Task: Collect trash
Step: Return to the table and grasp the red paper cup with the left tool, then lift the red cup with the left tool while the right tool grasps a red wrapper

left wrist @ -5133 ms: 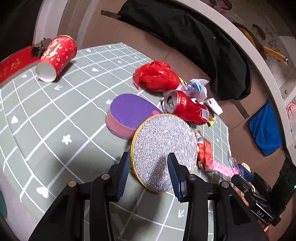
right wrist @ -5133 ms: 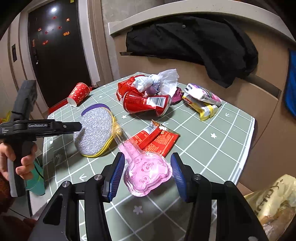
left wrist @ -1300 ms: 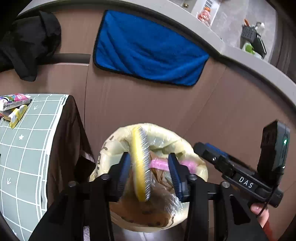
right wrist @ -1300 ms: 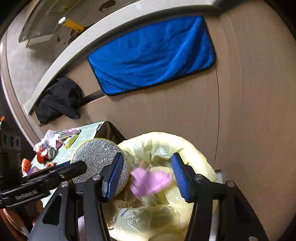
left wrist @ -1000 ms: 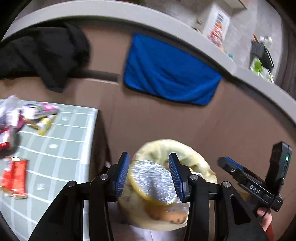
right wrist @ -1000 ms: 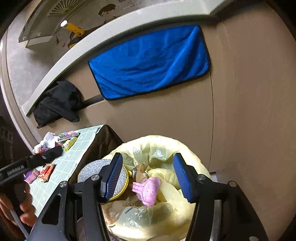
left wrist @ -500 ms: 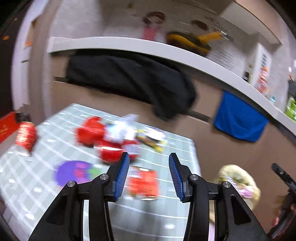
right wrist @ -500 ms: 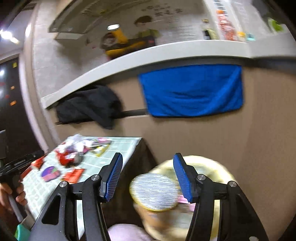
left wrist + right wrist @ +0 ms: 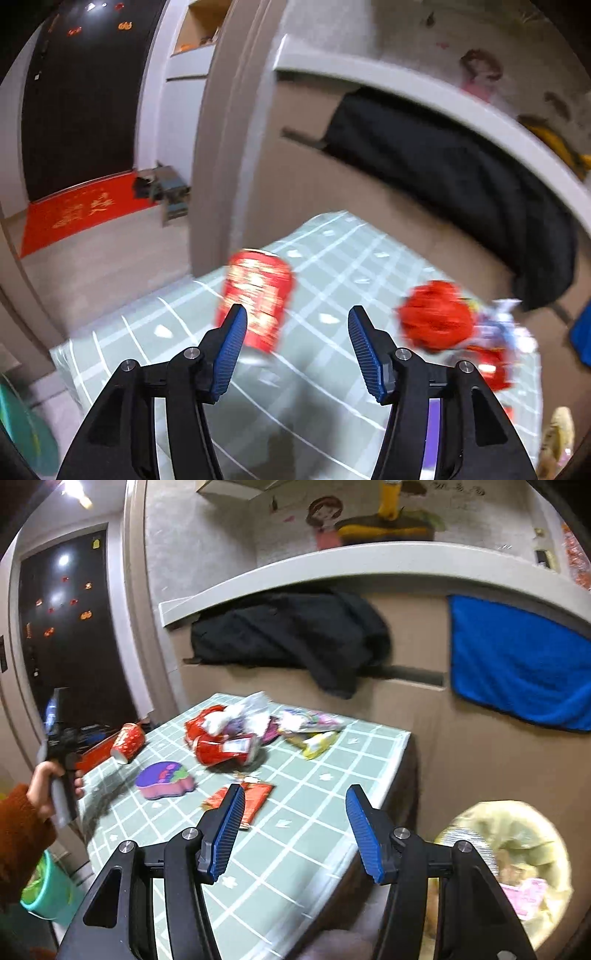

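In the left wrist view, blurred by motion, my left gripper (image 9: 295, 321) hangs over the green checked table (image 9: 332, 373). Its jaws are opening and nothing is between them. A red paper cup (image 9: 258, 299) lies on its side just beyond the left finger. A crumpled red bag (image 9: 436, 321) and a red can (image 9: 487, 365) lie to the right. In the right wrist view my right gripper (image 9: 295, 805) is open and empty above the table's near corner. Ahead of it lie a red wrapper (image 9: 247, 799), a purple and pink sponge (image 9: 164, 779) and the red can (image 9: 225, 751).
A yellow trash bag (image 9: 517, 823) sits low at the right beside the table, with a silver round pad (image 9: 469, 845) and a pink packet (image 9: 528, 897) inside. A person's hand (image 9: 44, 786) holds the other gripper at the left. A green bin (image 9: 44, 890) stands below it. A black coat (image 9: 295, 635) hangs behind the table.
Both grippers swung from the trash bag back toward the table. The silver pad left my left gripper and lies in the bag. The left jaws now stand wider.
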A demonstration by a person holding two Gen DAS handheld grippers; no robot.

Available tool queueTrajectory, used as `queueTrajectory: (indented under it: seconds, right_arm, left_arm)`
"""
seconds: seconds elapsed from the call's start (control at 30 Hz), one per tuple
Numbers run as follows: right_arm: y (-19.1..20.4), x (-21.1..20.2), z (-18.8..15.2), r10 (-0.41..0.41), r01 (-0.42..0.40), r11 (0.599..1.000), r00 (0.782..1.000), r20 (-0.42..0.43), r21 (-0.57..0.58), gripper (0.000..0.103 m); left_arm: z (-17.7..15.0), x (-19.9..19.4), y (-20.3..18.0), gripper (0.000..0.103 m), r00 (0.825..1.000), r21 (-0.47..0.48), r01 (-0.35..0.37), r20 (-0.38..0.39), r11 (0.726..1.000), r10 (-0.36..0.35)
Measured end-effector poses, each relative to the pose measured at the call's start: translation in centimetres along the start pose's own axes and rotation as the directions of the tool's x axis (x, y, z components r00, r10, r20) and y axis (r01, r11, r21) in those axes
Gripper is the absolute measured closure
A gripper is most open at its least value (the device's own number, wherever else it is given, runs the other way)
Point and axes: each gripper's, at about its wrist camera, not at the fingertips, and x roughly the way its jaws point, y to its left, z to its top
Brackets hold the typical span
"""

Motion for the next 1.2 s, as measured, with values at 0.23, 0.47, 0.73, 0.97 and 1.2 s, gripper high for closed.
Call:
queueTrajectory:
  seconds: [0.23, 0.47, 0.73, 0.97, 1.2]
  right_arm:
    - [2.5, 4.3, 0.4, 0.044, -0.046, 0.999, 0.996, -0.071, -0.019, 0.048]
    - [3.5, 7.7, 0.1, 0.078, -0.081, 0.997, 0.987, -0.14, -0.019, 0.048]
    - [4.0, 10.7, -0.1, 0.094, -0.102, 0.994, 0.976, -0.196, -0.032, 0.048]
    - [2.9, 15.8, -0.9, 0.138, -0.121, 0.99, 0.949, -0.282, 0.077, 0.048]
    - [3.1, 19.3, -1.1, 0.164, -0.118, 0.981, 0.929, -0.333, 0.156, 0.048]
  left_arm:
    - [1.0, 6.1, 3.2, 0.043, 0.992, -0.073, -0.019, -0.129, 0.997, 0.009]
    - [-0.1, 6.4, 1.8, 0.045, 0.989, -0.089, 0.029, -0.144, 0.996, -0.042]
    - [-4.1, -1.0, -4.1, 0.047, 0.968, -0.018, 0.201, -0.153, 0.979, -0.201]
    - [-8.2, -7.4, -9.2, 0.046, 0.954, 0.089, 0.286, -0.119, 0.954, -0.275]
    - [-9.6, -9.5, -10.0, 0.046, 0.956, 0.096, 0.282, -0.116, 0.955, -0.27]
